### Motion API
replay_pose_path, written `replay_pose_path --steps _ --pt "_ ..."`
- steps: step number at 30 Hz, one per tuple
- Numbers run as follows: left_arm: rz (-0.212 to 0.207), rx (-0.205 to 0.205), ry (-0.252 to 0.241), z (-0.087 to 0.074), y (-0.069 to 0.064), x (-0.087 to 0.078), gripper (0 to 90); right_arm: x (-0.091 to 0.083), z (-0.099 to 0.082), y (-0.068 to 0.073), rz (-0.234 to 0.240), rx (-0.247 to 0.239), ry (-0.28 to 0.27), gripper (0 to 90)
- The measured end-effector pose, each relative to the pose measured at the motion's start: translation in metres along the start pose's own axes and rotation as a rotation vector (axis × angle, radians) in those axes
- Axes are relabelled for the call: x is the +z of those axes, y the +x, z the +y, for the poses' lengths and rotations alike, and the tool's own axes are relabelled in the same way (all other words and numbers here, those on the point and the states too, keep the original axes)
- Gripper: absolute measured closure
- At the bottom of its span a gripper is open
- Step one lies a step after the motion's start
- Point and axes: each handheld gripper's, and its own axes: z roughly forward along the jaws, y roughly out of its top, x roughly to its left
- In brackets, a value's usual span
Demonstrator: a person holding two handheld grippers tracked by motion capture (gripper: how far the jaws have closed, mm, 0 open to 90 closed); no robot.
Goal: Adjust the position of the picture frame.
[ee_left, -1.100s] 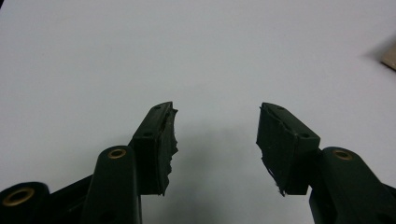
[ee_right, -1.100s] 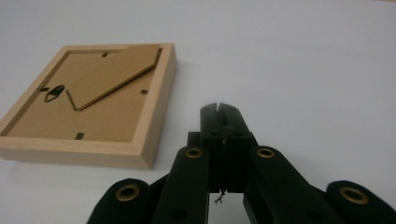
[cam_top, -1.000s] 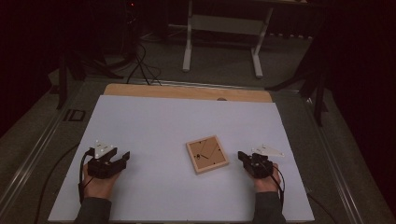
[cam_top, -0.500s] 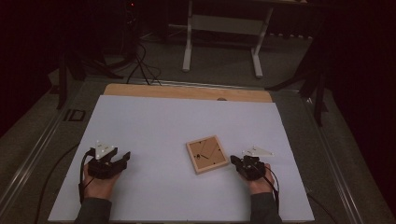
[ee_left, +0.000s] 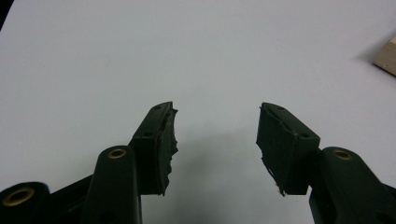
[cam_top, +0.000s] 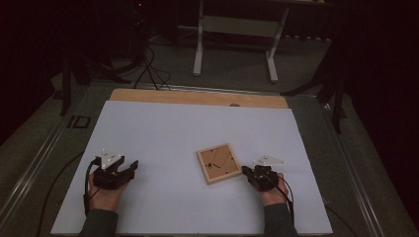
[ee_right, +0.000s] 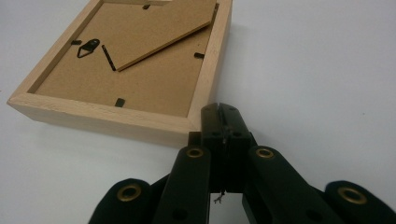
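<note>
Your right gripper [ee_right: 223,122] has its jaws pressed together with nothing between them, and the tip sits at the near right corner of the picture frame [cam_top: 219,163]. It looks like it touches the wood there, but the gripper view is too close to be sure. The frame lies face down, flat on the white table [cam_top: 163,133], a bit right of the middle. You can see its brown back board [ee_right: 140,56], the little black hanger [ee_right: 88,47] and the fold-out stand [ee_right: 163,28] lying on the back.

The step looks like this: you are getting ready to nudge or open the back of the frame w/ the right gripper. You have reached it but not grabbed it yet.

For the next move, if you want to hold the frame, you need to open those jaws first, then slip one jaw over the wood edge & one under or outside it. If you only want to push it, keep the tip low and push slow, so the frame slides and does not flip.

Your right hand [cam_top: 271,193] lies low, gripper pointing up and left at the frame. Your left hand [cam_top: 104,191] rests on the table well apart from the frame. The left gripper [ee_left: 215,140] has its jaws spread wide, empty, pointing across the bare table toward the frame's side.
</note>
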Motion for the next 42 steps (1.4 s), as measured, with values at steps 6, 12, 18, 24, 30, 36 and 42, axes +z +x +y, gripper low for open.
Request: replay_pose_path --steps 6,12,18,24,30,36,42 --pt "-0.004 0.004 0.005 0.0 -0.001 0.002 46.3 0.0 0.0 0.0 0.008 0.0 0.002 90.0" --pt "-0.007 0.01 0.004 0.0 -0.002 0.001 46.3 0.001 0.0 0.003 0.023 -0.016 0.008 90.0" --pt "-0.009 0.005 0.009 0.0 0.0 0.002 46.2 0.001 0.001 0.008 0.045 -0.025 0.006 90.0" --pt "-0.011 0.008 0.007 0.0 -0.001 0.002 46.2 0.003 0.001 0.016 0.057 -0.055 0.012 90.0" --pt "-0.015 0.008 0.008 0.0 -0.001 0.002 46.1 0.005 0.002 0.025 0.081 -0.081 0.018 90.0" --pt "-0.017 0.012 0.011 0.0 -0.002 0.003 45.9 0.007 0.003 0.034 0.1 -0.11 0.024 90.0" --pt "-0.022 0.016 0.013 0.0 -0.002 0.003 45.9 0.009 0.005 0.044 0.132 -0.154 0.033 90.0"
